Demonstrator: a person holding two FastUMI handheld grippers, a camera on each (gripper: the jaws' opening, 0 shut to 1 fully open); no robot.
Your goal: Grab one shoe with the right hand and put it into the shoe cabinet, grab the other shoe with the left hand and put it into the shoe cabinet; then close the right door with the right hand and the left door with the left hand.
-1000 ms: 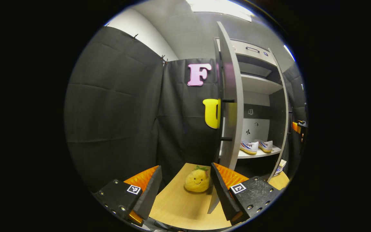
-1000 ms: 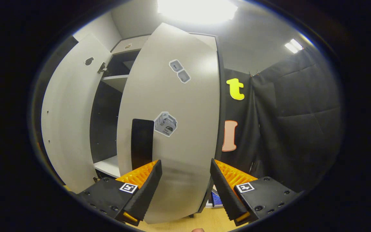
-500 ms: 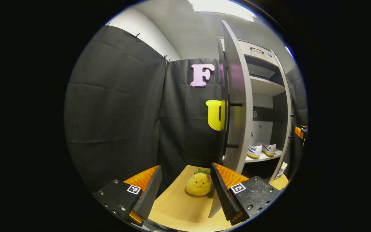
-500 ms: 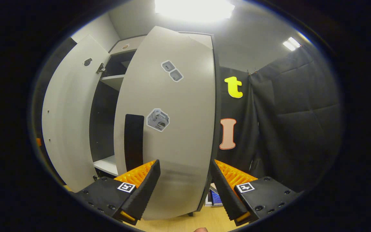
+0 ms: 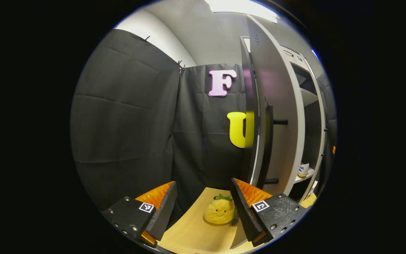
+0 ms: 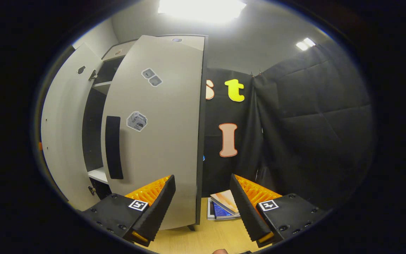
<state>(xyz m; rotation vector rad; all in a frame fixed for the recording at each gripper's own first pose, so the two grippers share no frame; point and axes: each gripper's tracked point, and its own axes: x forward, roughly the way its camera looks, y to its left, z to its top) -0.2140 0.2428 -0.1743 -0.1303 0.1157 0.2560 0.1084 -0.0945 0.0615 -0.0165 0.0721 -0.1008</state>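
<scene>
In the left gripper view the cabinet's grey left door [image 5: 280,91] stands partly swung in, its long black handle [image 5: 268,141] facing me. Past its edge, one white shoe [image 5: 303,170] with a yellow sole peeks out on the shelf. My left gripper [image 5: 203,211] is open and holds nothing; its right finger sits close to the door's lower edge. In the right gripper view the right door [image 6: 164,134] with its black handle [image 6: 114,147] is angled inward. My right gripper [image 6: 203,208] is open before the door's lower edge. The left door [image 6: 62,134] shows its inner face.
A yellow plush toy [image 5: 220,211] with a smiling face lies on the wooden floor [image 5: 192,233] beside the left door. Books [image 6: 224,209] lie on the floor to the right of the cabinet. Black cloth walls close in both sides.
Both doors have swung further toward the cabinet. The left door now hides most of the shoes. The right door has slid leftward in its view, uncovering the books and more wall.
</scene>
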